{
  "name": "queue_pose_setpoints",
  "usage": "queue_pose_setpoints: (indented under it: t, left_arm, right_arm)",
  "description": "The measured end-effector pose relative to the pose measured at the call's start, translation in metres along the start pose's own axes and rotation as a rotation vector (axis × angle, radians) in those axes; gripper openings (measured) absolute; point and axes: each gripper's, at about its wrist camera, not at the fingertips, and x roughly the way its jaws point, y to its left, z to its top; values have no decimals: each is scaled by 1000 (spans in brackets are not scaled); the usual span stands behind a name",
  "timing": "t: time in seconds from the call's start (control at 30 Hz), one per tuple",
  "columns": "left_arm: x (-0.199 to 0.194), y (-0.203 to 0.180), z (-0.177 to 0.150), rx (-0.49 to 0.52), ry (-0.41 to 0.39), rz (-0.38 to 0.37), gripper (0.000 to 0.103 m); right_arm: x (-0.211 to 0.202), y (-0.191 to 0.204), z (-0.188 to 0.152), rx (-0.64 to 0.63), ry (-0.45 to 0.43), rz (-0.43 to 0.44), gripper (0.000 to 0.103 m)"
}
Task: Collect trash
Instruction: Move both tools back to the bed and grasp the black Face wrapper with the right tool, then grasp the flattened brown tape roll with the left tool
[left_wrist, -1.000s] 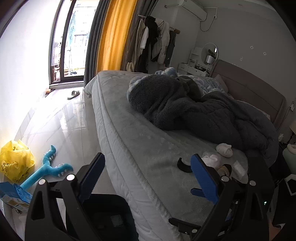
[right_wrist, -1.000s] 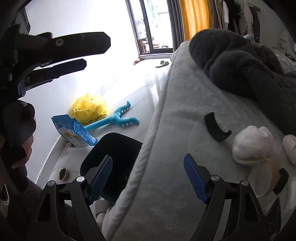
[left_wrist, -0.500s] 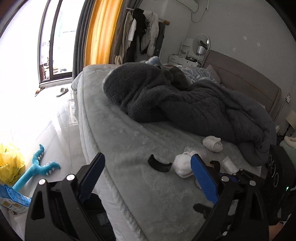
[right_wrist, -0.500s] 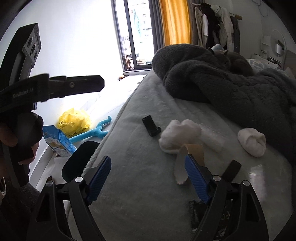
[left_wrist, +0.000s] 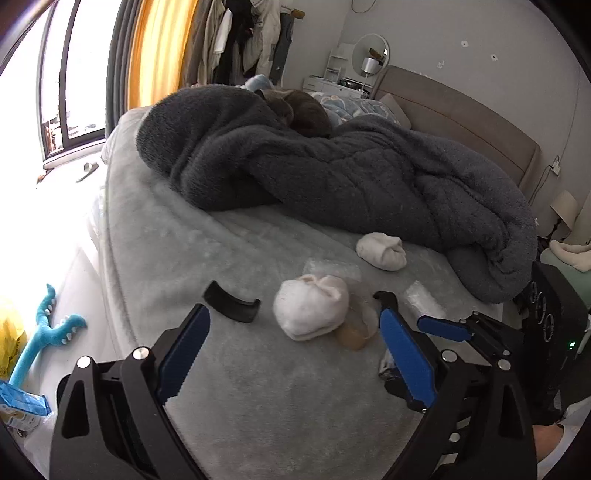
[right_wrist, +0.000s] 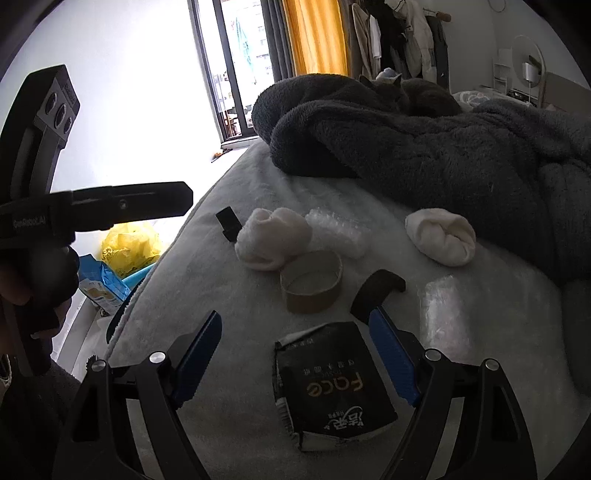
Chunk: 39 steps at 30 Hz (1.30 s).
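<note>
Grey plush bed (right_wrist: 207, 424) strewn with trash, both tongs hovering wide open above it, nothing gripped.

Black torn packet (right_wrist: 332, 380) with gold lettering flat on the cover, between the spread blue pads of the right gripper (right_wrist: 295, 354) but untouched by them. Just beyond, cardboard tape ring (right_wrist: 312, 282) lying with its hole upward, touching a balled white sock (right_wrist: 271, 242); curved black plastic piece (right_wrist: 376, 290) beside the ring, second black piece (right_wrist: 229, 221) left of the sock. Bubble wrap (right_wrist: 338, 230) behind the sock, another clear wad (right_wrist: 441, 314) at right, second sock (right_wrist: 441, 236) against the dark fleece blanket (right_wrist: 443, 147). Left gripper (left_wrist: 293, 354) likewise gaping, empty, over the same patch of cover short of the sock. Off the bed: yellow bag (right_wrist: 129, 245), blue packet (right_wrist: 101, 280) on the floor.
</note>
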Motion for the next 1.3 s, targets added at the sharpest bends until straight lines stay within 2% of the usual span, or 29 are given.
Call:
queue_pose_setpoints:
  t: [0.2, 0.43, 0.5, 0.57, 0.7, 0.97, 1.3]
  left_arm:
    - [16, -22, -5, 38, 53, -44, 95]
    - [37, -46, -14, 72, 134, -93, 89]
    - [42, -49, -16, 73, 152, -94, 86]
    - [47, -52, -17, 66, 165, -106, 85]
    - [56, -56, -18, 52, 183, -121, 81]
    - [74, -61, -20, 28, 210, -90, 79]
    - [97, -59, -21, -13, 223, -38, 79]
  right_arm:
    - [5, -13, -11, 1, 46, -4, 83]
    - [5, -25, -20, 25, 75, 40, 82]
    - [5, -26, -23, 18, 84, 45, 74]
    - [5, -27, -27, 12, 89, 51, 72]
    - [1, -29, -31, -2, 88, 56, 60]
    - [-14, -41, -31, 26, 53, 84, 57]
    - [-33, -64, -37, 70, 40, 70, 57]
